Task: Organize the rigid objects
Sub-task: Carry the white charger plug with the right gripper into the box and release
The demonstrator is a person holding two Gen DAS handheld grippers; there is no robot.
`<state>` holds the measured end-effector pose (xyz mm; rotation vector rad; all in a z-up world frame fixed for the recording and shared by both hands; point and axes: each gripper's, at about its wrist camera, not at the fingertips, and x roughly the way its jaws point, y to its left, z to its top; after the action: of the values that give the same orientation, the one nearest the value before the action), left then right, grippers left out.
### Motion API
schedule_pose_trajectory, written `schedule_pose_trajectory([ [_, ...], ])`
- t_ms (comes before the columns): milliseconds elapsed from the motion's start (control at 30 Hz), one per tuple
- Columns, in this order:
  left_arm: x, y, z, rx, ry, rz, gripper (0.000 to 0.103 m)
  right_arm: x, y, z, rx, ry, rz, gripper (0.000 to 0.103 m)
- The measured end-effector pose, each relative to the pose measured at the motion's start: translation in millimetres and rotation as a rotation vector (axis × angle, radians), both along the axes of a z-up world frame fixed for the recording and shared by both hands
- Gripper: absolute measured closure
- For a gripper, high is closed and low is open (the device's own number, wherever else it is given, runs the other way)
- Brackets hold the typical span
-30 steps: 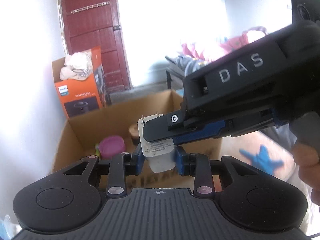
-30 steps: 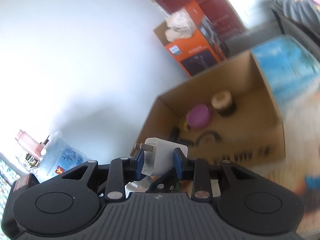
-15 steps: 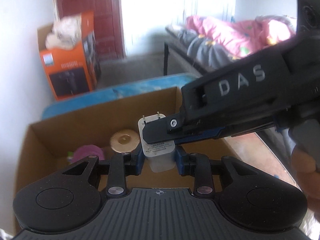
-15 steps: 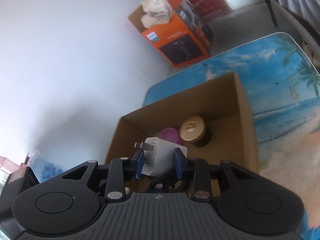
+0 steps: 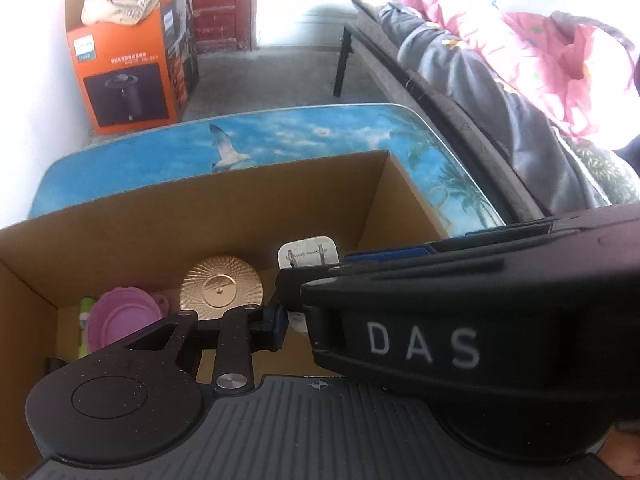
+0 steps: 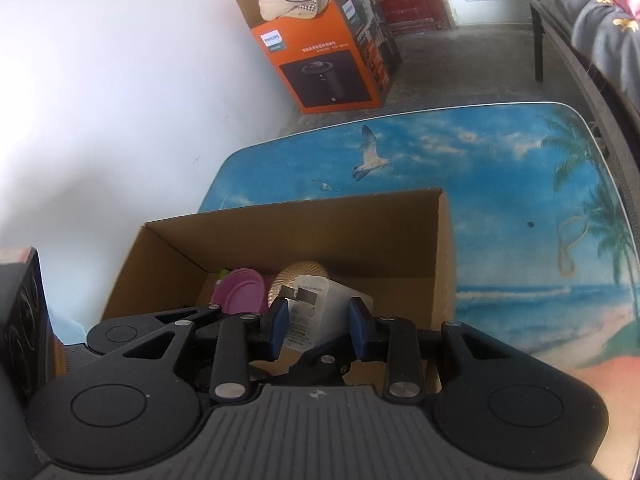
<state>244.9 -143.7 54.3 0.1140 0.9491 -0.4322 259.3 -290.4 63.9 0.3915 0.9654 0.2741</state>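
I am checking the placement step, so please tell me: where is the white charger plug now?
The white charger plug is clamped in both grippers' jaws above the open cardboard box, just in front of the gold round lid.

White plug adapter [image 6: 320,312] w/ metal prongs is hanging tilted above open cardboard box [image 6: 304,216], prongs pointing upper left in right wrist view, printed label side showing. Inside box: gold ribbed lid [image 5: 221,287] sitting beside purple round container [image 5: 120,318], both near box's back wall.
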Motion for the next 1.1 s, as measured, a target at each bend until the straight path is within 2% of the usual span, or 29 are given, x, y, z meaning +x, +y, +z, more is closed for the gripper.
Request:
schedule_pose_trajectory([
  [167, 17.8, -5.9, -4.1, -0.025, 0.047, 0.014, 0.07, 6.6, 1.9, 3.1, -0.065, -0.014, 0.005, 0.067],
  [267, 23.3, -9.6, -7.2, -0.036, 0.071, 0.013, 0.069, 10.1, -2.1, 3.3, -0.068, -0.022, -0.004, 0.068],
  [633, 17.5, -9.3, -1.9, -0.043, 0.058, 0.017, 0.064, 10.0, -11.7, 5.2, -0.028, -0.044, -0.02, 0.068],
  [800, 2.1, 0.7, 14.3, -0.061, 0.011, 0.011, 0.05, -6.9, -24.6, 21.8, 0.036, -0.08, -0.05, 0.068],
  [1000, -32.2, 19.2, 41.6, -0.116, -0.055, -0.026, 0.034, -50.0, -40.1, 51.5, 0.128, -0.152, -0.088, 0.068],
  [1067, -46.8, 26.7, 49.4, -0.139, -0.077, -0.04, 0.03, -68.3, -42.6, 59.9, 0.158, -0.179, -0.097, 0.066],
  [1100, -54.8, 31.1, 52.9, -0.152, -0.089, -0.048, 0.027, -78.1, -43.0, 63.6, 0.17, -0.192, -0.102, 0.061],
])
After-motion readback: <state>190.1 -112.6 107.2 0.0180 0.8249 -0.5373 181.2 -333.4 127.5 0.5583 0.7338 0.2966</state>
